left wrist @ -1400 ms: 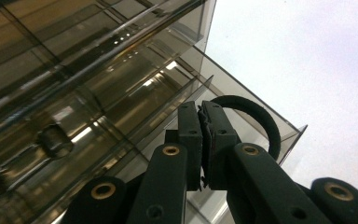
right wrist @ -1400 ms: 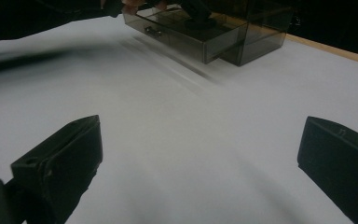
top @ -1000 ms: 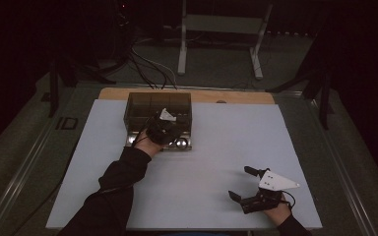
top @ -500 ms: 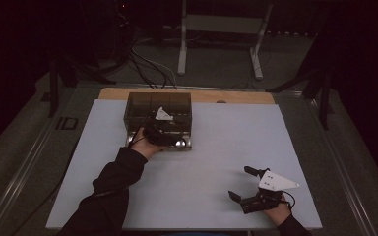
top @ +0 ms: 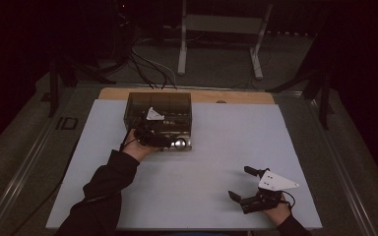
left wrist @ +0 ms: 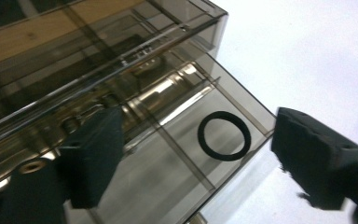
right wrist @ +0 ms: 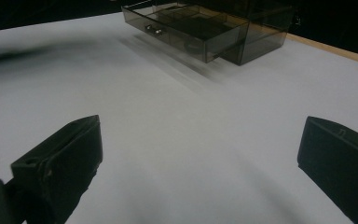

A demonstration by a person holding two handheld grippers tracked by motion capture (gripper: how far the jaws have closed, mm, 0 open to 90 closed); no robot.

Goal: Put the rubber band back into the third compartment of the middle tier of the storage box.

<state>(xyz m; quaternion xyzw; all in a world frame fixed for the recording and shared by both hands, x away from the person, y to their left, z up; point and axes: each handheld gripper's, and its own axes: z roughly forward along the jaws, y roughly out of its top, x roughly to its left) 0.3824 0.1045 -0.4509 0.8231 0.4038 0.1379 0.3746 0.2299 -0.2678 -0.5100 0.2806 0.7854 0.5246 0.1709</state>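
A smoky clear drawer box (top: 160, 105) stands at the back left of the white table top (top: 211, 147). Its lower drawer (top: 174, 142) is pulled out toward me. In the left gripper view a black rubber ring (left wrist: 223, 136) lies flat in the drawer's end compartment (left wrist: 242, 116). My left gripper (top: 157, 135) (left wrist: 200, 140) hovers open over the drawer, its jaws on either side of the ring and holding nothing. Near the front right, my right gripper (top: 240, 183) (right wrist: 200, 154) rests low with wide open, empty jaws, facing the drawer box (right wrist: 242, 28) across bare table.
A wooden strip (top: 236, 96) borders the table's far edge behind the box. A metal stand (top: 216, 29) and cables (top: 147, 69) sit on the dark floor beyond. Metal knobs (right wrist: 153, 29) stick out of the drawer front.
My left gripper has shifted a little to the left and nearer over the open drawer. The right gripper has stayed put.
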